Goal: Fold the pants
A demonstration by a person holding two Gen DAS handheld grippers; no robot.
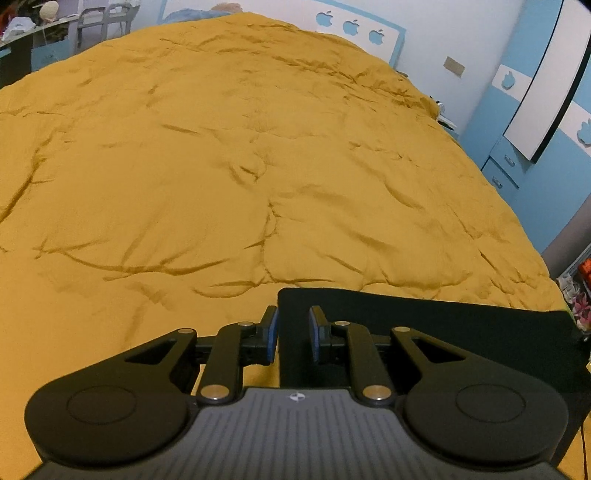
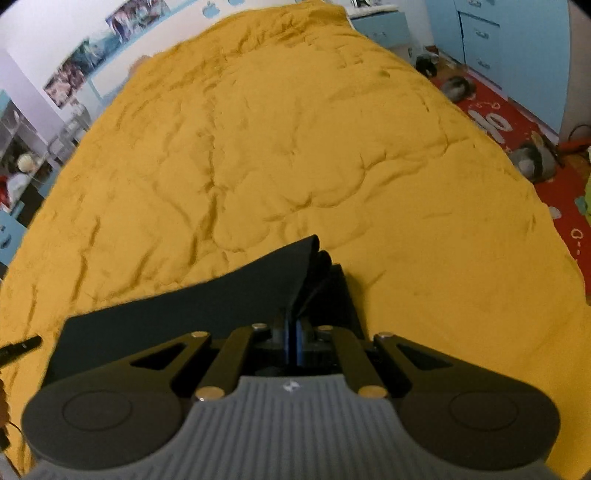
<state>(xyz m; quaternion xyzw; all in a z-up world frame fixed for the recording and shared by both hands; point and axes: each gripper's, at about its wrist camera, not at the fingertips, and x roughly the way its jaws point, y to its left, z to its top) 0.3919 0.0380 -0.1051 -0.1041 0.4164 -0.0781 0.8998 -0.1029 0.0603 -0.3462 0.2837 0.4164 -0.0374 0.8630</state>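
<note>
Your left tool points down at the bed with its two blue pads a little apart, and the near left corner of the dark pants lies right under the gap. The pads do not press on the cloth in this view, so your left tool is released, hovering over that corner rather than gripping it. From there the pants run off to the right of the tool as a flat dark band across the yellow blanket, which fills everything ahead of the tool and is creased all over. Your right tool is clenched: its blue pads meet with no gap, and dark cloth of the pants is pinched between them. Just ahead of its fingertips the pinched cloth stands up off the bed in several stacked layers, their edges fanning up and a little to the right. To the left of the right tool the pants stretch out flat over the blanket. At the far left edge of the right wrist view, a thin black part of the other tool pokes in just beside the pants. Beyond the blanket to the right of the right tool you see a red mat on the floor and blue drawers.
</note>
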